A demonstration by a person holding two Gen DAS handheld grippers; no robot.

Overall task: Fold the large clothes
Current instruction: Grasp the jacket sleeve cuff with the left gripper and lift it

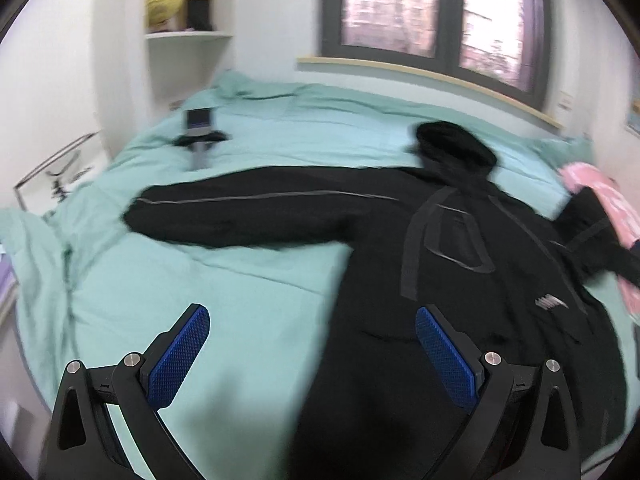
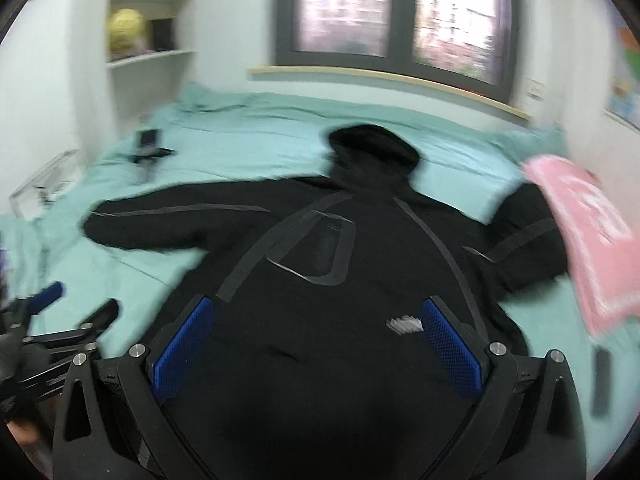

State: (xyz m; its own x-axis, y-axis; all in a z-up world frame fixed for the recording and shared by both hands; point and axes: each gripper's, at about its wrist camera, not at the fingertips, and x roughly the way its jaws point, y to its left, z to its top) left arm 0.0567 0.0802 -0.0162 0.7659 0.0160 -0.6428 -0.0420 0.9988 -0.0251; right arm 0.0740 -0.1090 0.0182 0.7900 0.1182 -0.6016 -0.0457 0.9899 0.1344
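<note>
A black hooded jacket [image 2: 320, 280] lies spread flat on the bed [image 1: 260, 280] with its mint-green sheet, hood toward the window [image 2: 396, 12] and sleeves stretched out to both sides. The left gripper [image 1: 312, 320] hovers at the jacket's left edge, fingers apart and empty. The right gripper [image 2: 318, 312] hangs over the jacket's lower body, fingers likewise wide and holding nothing. A pink cloth [image 2: 584, 240] overlaps the right sleeve.

Jacket [image 2: 320, 280] flat on bed [image 2: 260, 136]
</note>
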